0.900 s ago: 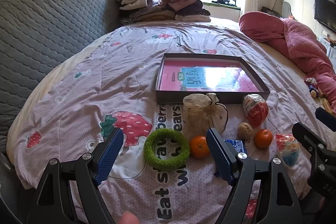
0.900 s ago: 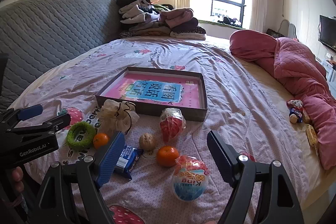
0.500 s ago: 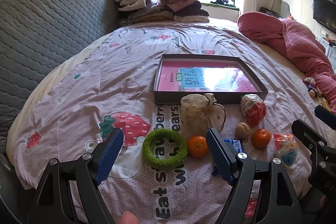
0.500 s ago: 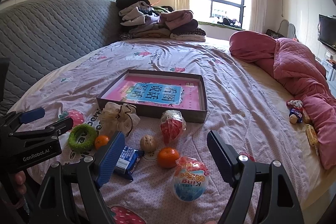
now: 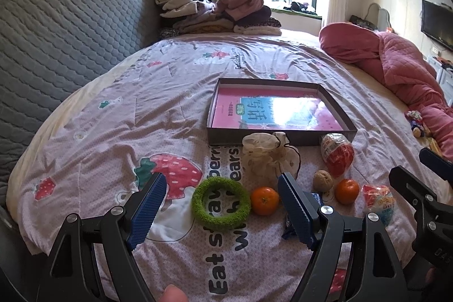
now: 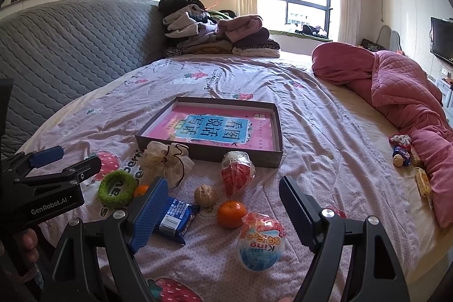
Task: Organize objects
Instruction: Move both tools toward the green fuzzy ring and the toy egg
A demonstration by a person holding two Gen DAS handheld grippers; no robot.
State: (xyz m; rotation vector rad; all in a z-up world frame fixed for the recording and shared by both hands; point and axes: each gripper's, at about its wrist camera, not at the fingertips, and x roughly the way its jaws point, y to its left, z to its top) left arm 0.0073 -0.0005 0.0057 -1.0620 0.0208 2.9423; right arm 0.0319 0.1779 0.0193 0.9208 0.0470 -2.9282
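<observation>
Evidently nothing is sorted yet: on the bed (image 6: 325,115), the shallow box (image 6: 279,132) near the middle holds only a pink book (image 6: 215,129). Along its near wall and toward the bed's near edge lie a cream pouch (image 5: 266,157), green ring (image 5: 220,203), two wrapped eggs, blue packet (image 6: 172,220), two oranges and walnut (image 6: 205,195). Both the left gripper (image 5: 220,205) and right gripper (image 6: 223,211) gape wide, holding nothing.

Bed (image 5: 119,132) with box (image 5: 280,139), snacks (image 6: 230,212)

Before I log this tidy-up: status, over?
Left gripper, right gripper open, empty. Tray holds only a book. Green ring nearest left. Nothing blocking.
</observation>
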